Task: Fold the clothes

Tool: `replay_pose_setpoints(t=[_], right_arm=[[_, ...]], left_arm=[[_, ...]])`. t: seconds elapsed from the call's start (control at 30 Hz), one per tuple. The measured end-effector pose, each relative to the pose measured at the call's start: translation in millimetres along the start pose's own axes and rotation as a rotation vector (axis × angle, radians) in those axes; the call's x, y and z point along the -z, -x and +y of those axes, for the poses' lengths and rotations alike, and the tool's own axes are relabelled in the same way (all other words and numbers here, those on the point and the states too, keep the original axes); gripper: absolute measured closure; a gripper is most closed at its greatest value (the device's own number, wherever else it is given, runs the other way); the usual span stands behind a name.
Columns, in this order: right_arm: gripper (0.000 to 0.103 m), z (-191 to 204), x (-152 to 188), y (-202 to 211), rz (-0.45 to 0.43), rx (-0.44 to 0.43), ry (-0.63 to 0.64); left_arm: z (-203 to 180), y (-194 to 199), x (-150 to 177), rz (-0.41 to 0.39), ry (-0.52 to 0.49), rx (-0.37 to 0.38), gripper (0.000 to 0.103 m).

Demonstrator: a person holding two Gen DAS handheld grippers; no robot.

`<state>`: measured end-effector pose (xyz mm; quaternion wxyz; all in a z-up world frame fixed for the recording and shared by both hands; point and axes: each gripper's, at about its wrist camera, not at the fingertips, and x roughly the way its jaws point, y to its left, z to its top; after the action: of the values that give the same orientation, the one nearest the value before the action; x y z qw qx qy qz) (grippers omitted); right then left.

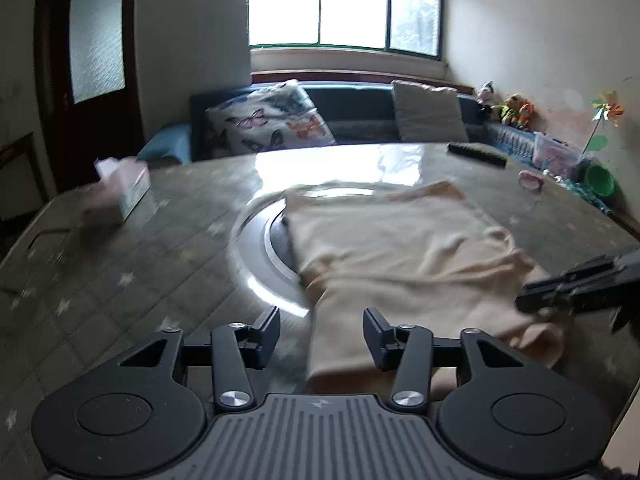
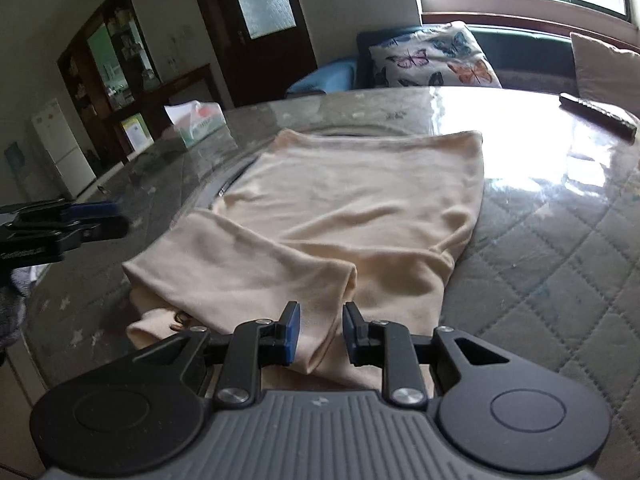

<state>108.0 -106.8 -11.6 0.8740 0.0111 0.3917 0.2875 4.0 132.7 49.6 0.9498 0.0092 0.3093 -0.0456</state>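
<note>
A cream garment [image 1: 404,256] lies partly folded on the table, one sleeve folded across its near end; it also shows in the right wrist view [image 2: 340,216]. My left gripper [image 1: 321,334] is open and empty, hovering over the garment's near left edge. My right gripper [image 2: 318,330] is open, its jaws on either side of the folded sleeve's near edge, not closed on it. The right gripper appears at the right edge of the left wrist view [image 1: 576,286]. The left gripper appears at the left edge of the right wrist view [image 2: 64,226].
The table [image 1: 132,280] has a quilted cover under glass and a round inset ring [image 1: 256,248]. A tissue box [image 1: 128,188] stands far left, a dark remote [image 1: 476,154] far right, a green cup [image 1: 599,180] and toys beyond. A sofa with cushions [image 1: 272,120] lies behind.
</note>
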Motion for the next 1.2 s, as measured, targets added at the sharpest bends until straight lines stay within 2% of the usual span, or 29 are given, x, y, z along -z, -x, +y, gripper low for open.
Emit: replay_pose_setpoints(t=[0.17,0.3,0.43,0.5,0.57,0.6,0.7,0.73,0.93,1.07,1.2], right_arm=[[0.078,4.7,0.1,-1.7,0.005,0.014,0.012],[0.097,8.6,-4.3,0.6,-0.004,0.036,0.028],[0.099,13.0,-13.5,12.5,-0.049,0.042,0.055],[0.099,16.5,-20.3,20.4,-0.079,0.04,0.07],[0.099,20.1,-27.1,27.7,-0.112,0.051,0.09],[0.099,20.6,-29.8,31.4,-0.13,0.057,0.097],[0.1,18.5,-37.2,41.1,-0.168,0.073,0.105],[0.1,17.4,-37.7,42.1,-0.172,0.078,0.103],[0.1,1.9,-21.2,20.9,-0.113,0.15,0.092],[0.099,-6.7,-9.0,4.9,-0.054,0.163,0.073],[0.096,-5.6,-9.7,9.0,-0.056,0.163,0.09]], left_arm=[[4.0,-4.9,18.5,0.052,0.0,-0.001,0.049],[-0.3,-10.1,22.9,0.057,-0.012,0.011,0.05],[-3.5,-15.8,24.4,0.06,-0.025,0.022,0.055],[-4.6,-17.7,24.5,0.058,-0.029,0.023,0.066],[-5.6,-19.6,25.2,0.063,-0.033,0.02,0.073],[-6.2,-20.2,26.0,0.065,-0.037,0.014,0.081],[-7.9,-20.6,28.7,0.064,-0.054,0.01,0.095],[-8.8,-20.4,29.6,0.061,-0.065,0.009,0.097],[-17.0,-15.6,32.8,0.056,-0.126,0.025,0.098],[-14.1,-18.0,34.3,0.097,-0.132,0.027,0.095],[-5.1,-8.0,25.8,0.089,-0.139,0.03,0.094]])
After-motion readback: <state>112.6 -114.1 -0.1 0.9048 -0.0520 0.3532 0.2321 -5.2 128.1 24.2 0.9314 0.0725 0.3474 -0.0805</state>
